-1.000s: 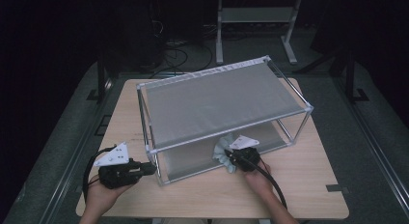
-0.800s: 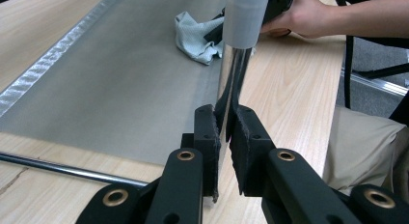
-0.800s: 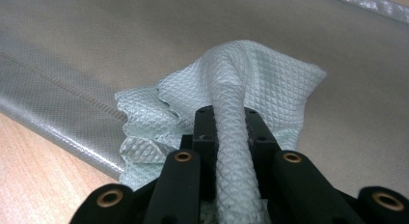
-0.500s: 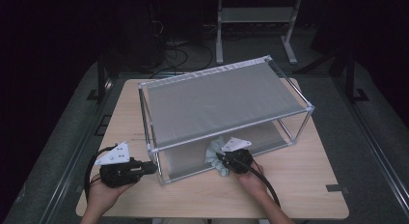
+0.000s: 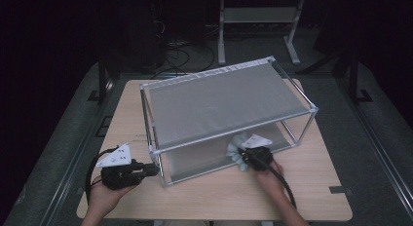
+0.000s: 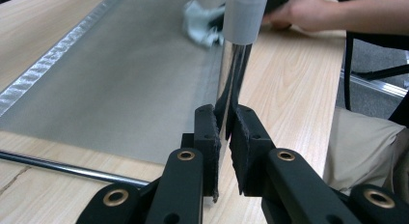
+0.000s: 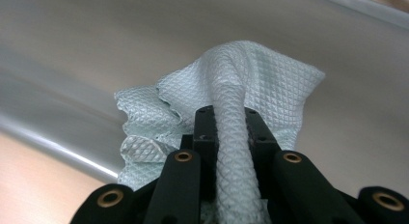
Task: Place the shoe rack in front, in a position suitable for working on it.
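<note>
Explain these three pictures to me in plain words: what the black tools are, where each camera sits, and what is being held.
A person sits at a wooden table and holds a hand tool with two black jaws, a pair of tongs, in each hand. The high view looks down from above. The other two cameras ride on the tongs themselves.

On the table stands a metal-framed rack with grey mesh shelves. The left tongs are clamped on the rack's shiny corner post, seemingly steadying it. The right tongs pinch a pale green cloth against the lower shelf, apparently wiping it.
</note>
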A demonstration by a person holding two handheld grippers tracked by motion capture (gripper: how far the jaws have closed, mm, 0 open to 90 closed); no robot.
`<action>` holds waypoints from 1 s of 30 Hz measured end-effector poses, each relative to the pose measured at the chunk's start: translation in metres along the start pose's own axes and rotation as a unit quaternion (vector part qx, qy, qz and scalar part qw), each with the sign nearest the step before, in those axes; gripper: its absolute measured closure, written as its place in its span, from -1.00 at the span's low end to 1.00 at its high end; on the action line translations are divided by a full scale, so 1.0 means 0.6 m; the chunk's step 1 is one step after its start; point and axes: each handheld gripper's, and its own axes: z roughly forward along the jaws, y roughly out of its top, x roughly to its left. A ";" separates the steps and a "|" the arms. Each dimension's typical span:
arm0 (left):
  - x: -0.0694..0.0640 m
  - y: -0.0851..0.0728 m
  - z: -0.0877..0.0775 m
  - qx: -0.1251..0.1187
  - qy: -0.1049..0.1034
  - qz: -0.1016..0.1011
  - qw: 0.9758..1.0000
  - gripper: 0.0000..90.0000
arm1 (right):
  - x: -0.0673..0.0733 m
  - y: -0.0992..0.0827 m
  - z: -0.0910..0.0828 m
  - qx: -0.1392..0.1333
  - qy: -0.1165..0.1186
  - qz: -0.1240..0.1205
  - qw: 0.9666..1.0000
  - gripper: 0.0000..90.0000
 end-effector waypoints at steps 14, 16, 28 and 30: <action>0.002 0.000 0.002 -0.001 0.000 -0.003 1.000 0.80 | -0.078 -0.043 -0.036 0.004 -0.071 0.027 0.997 0.75; 0.003 -0.002 -0.002 -0.003 0.003 -0.004 1.000 0.80 | -0.067 -0.037 -0.031 0.003 -0.065 0.017 0.998 0.75; 0.002 -0.009 -0.014 -0.001 0.011 -0.006 1.000 0.80 | -0.079 -0.044 -0.035 0.005 -0.077 0.027 0.997 0.75; 0.003 -0.009 -0.014 -0.001 0.009 -0.008 1.000 0.80 | -0.063 -0.037 -0.028 -0.002 -0.056 0.017 0.998 0.75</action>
